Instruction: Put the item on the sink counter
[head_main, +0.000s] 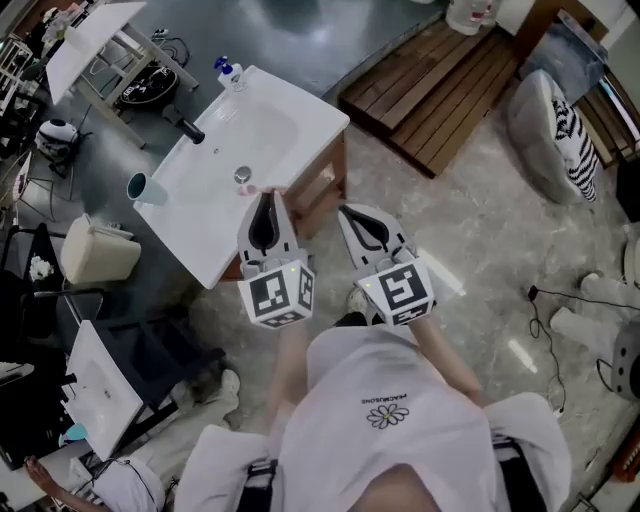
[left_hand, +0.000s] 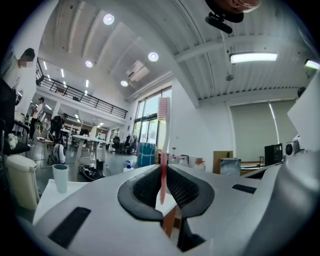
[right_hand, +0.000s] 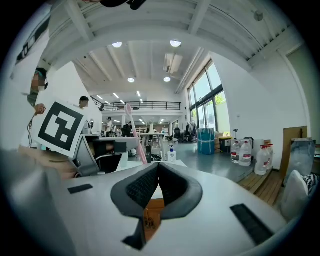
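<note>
Sink bench (head_main: 300, 130) just ahead of fingers (head_main: 282, 236): noted left gripper (left_hand: 164, 172) clamped on upright pink toothbrush (left_hand: 163, 130), right gripper (right_hand: 158, 167) fingers together, empty.

I see the toothbrush (left_hand: 163, 145) standing upright, its translucent pink handle pinched low down between the pads of my left gripper (left_hand: 165, 172), with the pale bristle head at the top. In the head view it shows only as a pink speck above the near edge of the sink counter (head_main: 205, 235), a white rectangular top with a shallow basin. I cannot tell if they touch.
</note>
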